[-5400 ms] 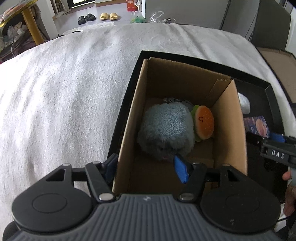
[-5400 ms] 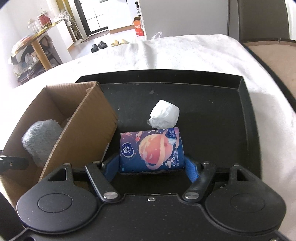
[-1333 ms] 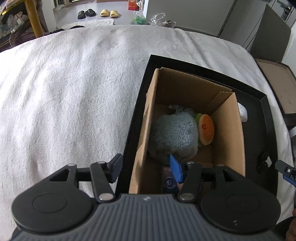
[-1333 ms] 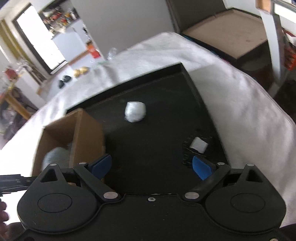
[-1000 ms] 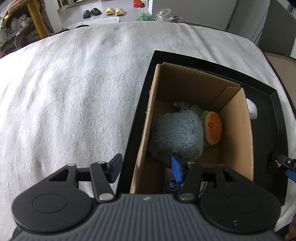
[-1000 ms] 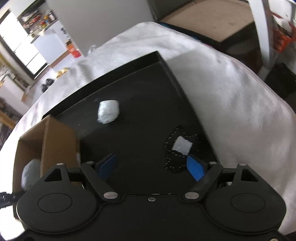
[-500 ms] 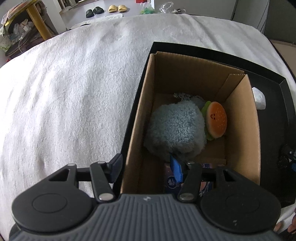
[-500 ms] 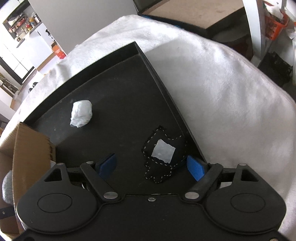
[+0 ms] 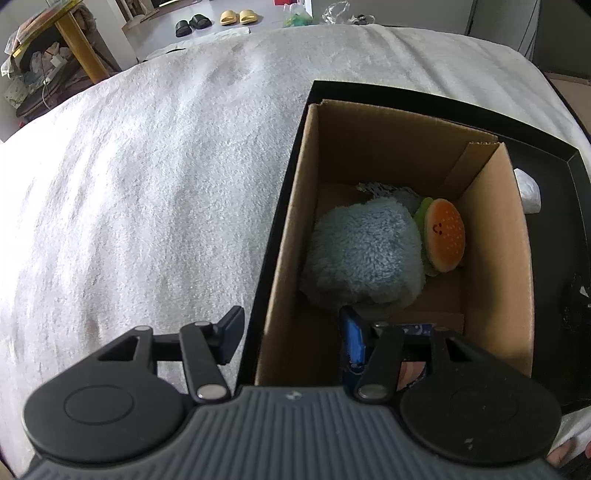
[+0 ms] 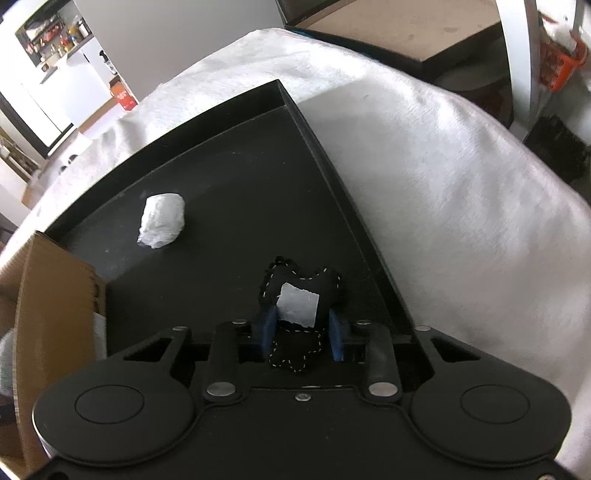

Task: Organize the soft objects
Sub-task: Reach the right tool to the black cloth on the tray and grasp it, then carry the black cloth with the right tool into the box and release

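A cardboard box (image 9: 513,258) stands in a black tray (image 10: 229,192). Inside it lie a fuzzy blue-grey plush (image 9: 364,254), a burger plush (image 9: 443,234) and a blue tissue pack (image 9: 415,334) at the near end. My left gripper (image 9: 291,338) is open and straddles the box's near-left wall. My right gripper (image 10: 301,330) is shut on a black stitched plush (image 10: 301,291) with a white patch, low over the tray's right side. A white wad (image 10: 161,220) lies further back on the tray; it also shows in the left wrist view (image 9: 529,192).
The tray sits on a white fuzzy cloth (image 9: 147,184). The box's edge shows at left in the right wrist view (image 10: 55,306). A brown board (image 10: 406,22) and a white post (image 10: 517,55) stand beyond the table's right side.
My right gripper has moved in over the black stitched plush and closed on it. The left gripper stays open at the box, shifted slightly.
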Motion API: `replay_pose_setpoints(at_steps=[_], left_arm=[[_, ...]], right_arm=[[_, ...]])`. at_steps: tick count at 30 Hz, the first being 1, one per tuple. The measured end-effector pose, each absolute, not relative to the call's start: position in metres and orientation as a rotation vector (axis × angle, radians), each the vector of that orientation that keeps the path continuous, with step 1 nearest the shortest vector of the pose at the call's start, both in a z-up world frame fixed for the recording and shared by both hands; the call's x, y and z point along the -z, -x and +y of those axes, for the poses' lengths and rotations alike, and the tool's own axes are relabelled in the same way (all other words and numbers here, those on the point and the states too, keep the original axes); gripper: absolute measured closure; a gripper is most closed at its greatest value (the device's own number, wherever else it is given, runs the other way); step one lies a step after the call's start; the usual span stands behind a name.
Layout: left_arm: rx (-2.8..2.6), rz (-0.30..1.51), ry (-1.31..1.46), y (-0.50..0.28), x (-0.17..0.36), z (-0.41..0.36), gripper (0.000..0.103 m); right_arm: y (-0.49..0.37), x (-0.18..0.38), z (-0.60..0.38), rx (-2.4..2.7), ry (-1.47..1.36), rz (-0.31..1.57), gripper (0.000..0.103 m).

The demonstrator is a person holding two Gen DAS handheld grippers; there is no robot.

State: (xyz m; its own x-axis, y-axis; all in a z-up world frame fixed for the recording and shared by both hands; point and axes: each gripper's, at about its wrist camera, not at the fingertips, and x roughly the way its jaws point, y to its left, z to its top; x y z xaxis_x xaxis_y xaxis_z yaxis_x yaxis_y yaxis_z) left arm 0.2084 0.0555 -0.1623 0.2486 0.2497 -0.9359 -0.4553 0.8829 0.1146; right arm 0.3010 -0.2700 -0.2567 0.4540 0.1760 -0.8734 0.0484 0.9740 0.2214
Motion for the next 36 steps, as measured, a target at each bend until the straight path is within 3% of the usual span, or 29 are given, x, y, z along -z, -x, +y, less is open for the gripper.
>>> replay_pose_setpoints(at_steps=[36], left_arm=[[-0.405,1.142,0.308,-0.188,0.148,0.084,0.052]], right_arm=[[-0.272,0.16,-0.204,-0.374,-0.185,0.955,0.077]])
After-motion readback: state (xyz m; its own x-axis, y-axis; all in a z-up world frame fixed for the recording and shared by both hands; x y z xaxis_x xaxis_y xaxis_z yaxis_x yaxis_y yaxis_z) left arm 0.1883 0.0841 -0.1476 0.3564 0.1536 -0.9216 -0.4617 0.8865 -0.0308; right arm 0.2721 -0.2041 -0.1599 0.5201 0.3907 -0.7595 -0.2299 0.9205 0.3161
